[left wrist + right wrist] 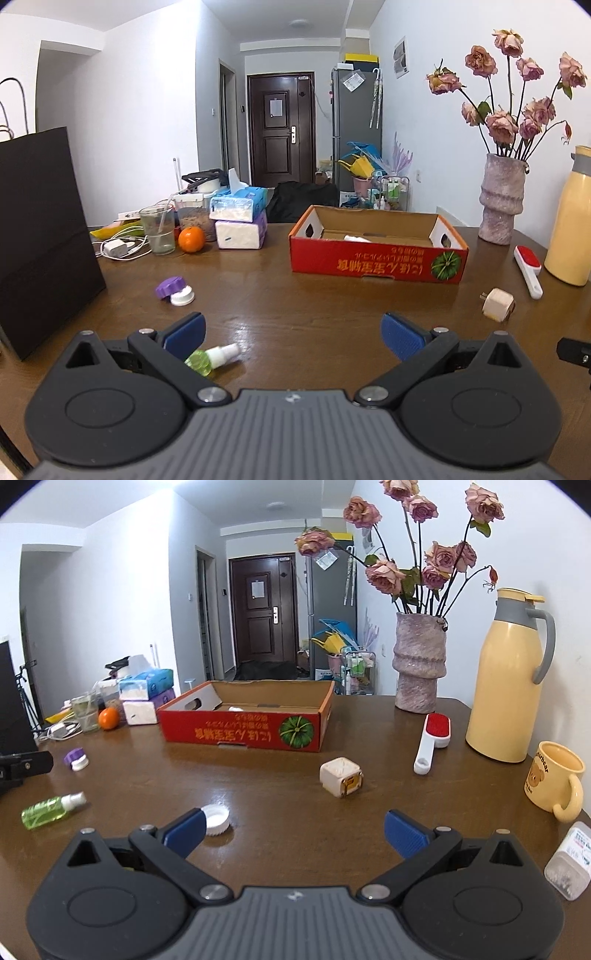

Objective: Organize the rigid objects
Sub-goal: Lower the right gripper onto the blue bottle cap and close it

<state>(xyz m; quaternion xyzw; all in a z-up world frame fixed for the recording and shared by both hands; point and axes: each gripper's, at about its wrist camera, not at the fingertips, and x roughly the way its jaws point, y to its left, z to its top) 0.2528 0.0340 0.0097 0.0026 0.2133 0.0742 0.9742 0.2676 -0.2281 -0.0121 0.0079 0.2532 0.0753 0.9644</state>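
Pre-grasp step: left gripper (pixel 293 336) and right gripper (pixel 294 829) both wide open, empty; green spray bottle (pixel 212 359) lies by left finger, red box (pixel 376 240) across table (pixel 295 295); next, close on bottle.

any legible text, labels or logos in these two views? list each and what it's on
"...erbear": partial word on the yellow mug, above a bear face; start cut off.
Red cardboard box: line of white characters beside a pumpkin picture, upside down, not readable.
Clear plastic container: printed label, too small and blurred.
Tissue packs: print too blurred.
Paper on the door: no readable text.
Nothing else legible.
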